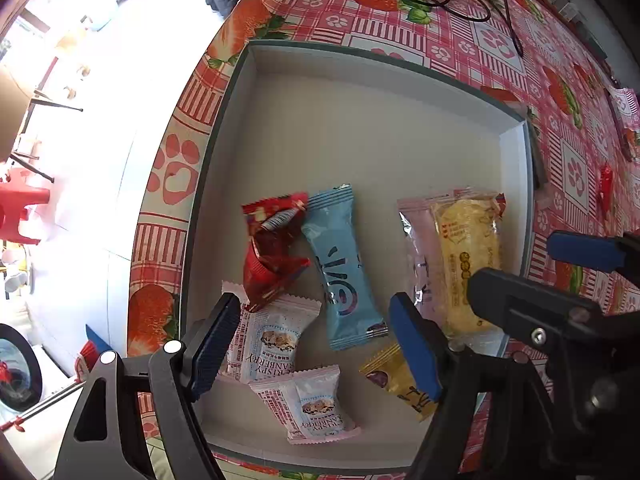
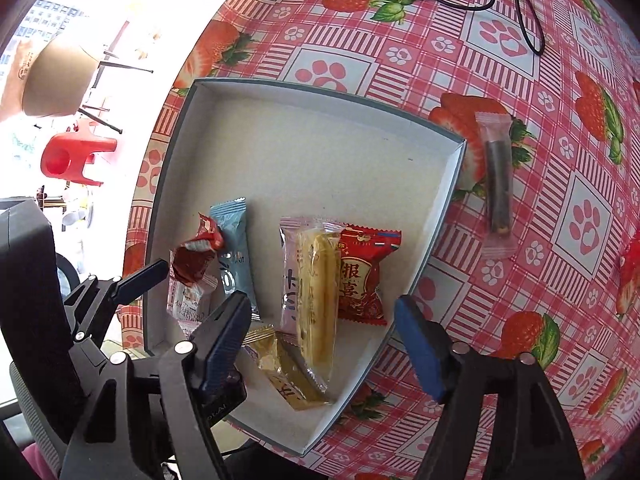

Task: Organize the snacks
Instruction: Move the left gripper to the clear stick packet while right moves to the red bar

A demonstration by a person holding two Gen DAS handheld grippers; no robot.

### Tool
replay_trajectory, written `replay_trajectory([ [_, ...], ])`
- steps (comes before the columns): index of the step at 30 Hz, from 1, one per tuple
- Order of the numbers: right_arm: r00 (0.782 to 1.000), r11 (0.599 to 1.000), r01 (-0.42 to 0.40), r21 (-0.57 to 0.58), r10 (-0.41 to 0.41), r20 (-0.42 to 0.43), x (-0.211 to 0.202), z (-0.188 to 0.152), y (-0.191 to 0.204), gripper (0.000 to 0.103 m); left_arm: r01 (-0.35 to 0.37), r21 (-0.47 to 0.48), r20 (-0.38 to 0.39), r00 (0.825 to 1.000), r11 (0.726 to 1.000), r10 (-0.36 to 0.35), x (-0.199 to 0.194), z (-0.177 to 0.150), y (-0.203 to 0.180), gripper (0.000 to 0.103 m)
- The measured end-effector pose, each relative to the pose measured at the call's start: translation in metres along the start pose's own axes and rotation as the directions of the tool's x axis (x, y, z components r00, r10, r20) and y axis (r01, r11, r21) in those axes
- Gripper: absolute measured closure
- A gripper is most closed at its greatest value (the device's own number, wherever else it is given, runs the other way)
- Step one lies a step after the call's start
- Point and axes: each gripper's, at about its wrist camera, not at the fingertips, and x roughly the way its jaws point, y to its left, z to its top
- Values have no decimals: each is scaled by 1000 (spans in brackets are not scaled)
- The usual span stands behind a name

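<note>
Left hand-held gripper (image 1: 316,344): spread, empty, above the near part of the box.
Right hand-held gripper (image 2: 322,338): spread, empty, over the box's near right corner.
Box (image 2: 448,184): shallow, white inside, on the bench (image 2: 500,40).
Inside the box: blue packet (image 1: 344,268), crumpled red wrapper (image 1: 272,256), two cranberry packets (image 1: 272,340), yellow packet (image 1: 468,252), red packet (image 2: 366,276).
Outside: clear-wrapped stick snack (image 2: 497,184) on the bench, just right of the box.
Far end: black cable (image 2: 524,12).
</note>
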Motion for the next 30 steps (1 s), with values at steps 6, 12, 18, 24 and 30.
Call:
replay_trajectory([
  [6,999,997,28,73,-31,34,-12,1,-27,1,1,-7,15,1000,1000,0,-4,13,-6,23],
  [12,993,969,82,233,-99,60,-26,-5,-93,1,19,39,30,999,999,-21,-12,24,-30,23],
  [18,984,901,143,410,-173,36,-37,-13,-181,1,75,131,30,996,989,-80,-22,43,-74,23],
  [24,980,808,159,567,-201,11,-44,-26,-260,1,123,202,30,991,972,-131,-29,66,-118,23],
  [30,980,760,137,635,-197,25,-44,-24,-309,1,140,217,31,988,966,-150,-38,81,-142,23],
])
